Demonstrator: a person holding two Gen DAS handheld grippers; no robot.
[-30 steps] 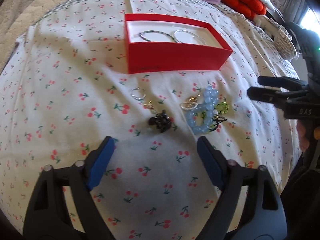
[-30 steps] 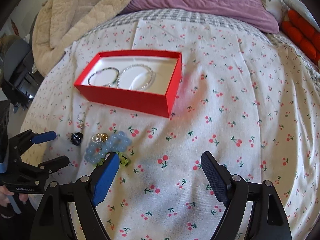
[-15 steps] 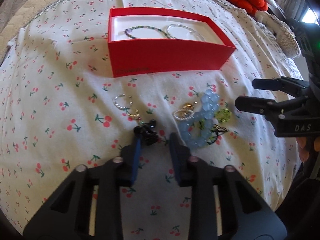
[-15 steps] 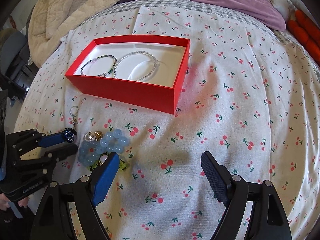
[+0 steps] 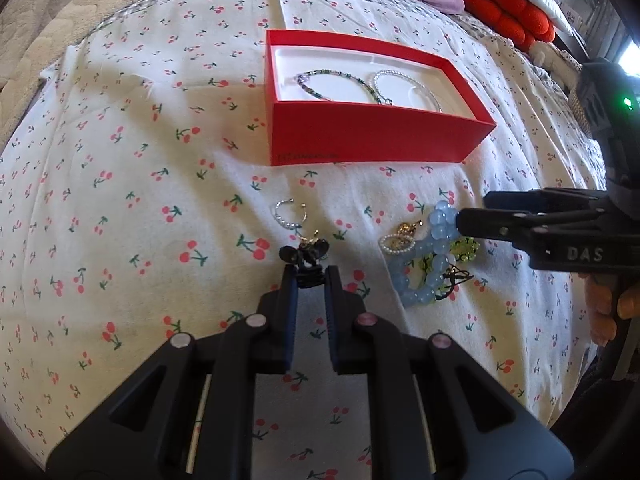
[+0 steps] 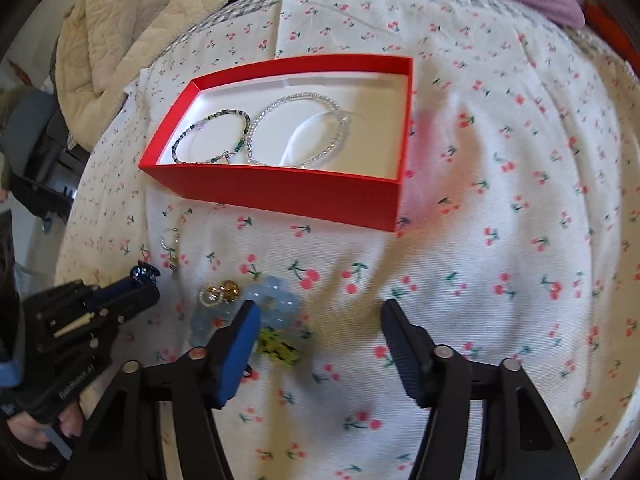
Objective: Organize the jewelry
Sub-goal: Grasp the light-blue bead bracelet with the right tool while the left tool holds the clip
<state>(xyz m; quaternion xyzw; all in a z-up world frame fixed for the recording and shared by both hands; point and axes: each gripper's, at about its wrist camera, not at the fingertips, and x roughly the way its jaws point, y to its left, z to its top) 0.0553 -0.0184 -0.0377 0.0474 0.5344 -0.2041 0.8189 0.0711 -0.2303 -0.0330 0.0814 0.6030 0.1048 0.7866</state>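
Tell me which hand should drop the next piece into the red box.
Left, probably. The left gripper is closing on the black charm, pads already against it, straight below the red box. The right gripper holds nothing; its jaws are closing with nothing between them, beside the blue bracelet.

Left jaws closed on the black charm, right jaws narrowing over the blue beads

The left gripper [image 5: 308,280], wide open a second ago and short of the jewelry, has been brought forward and its jaws drawn in around the black charm [image 5: 305,254], which is now pinched at the fingertips. The right gripper [image 6: 320,336] has been lowered toward the blue bead bracelet [image 6: 276,300]; its jaws, held wide before, are closing, with cherry-print cloth between them and the bracelet beside its left finger.
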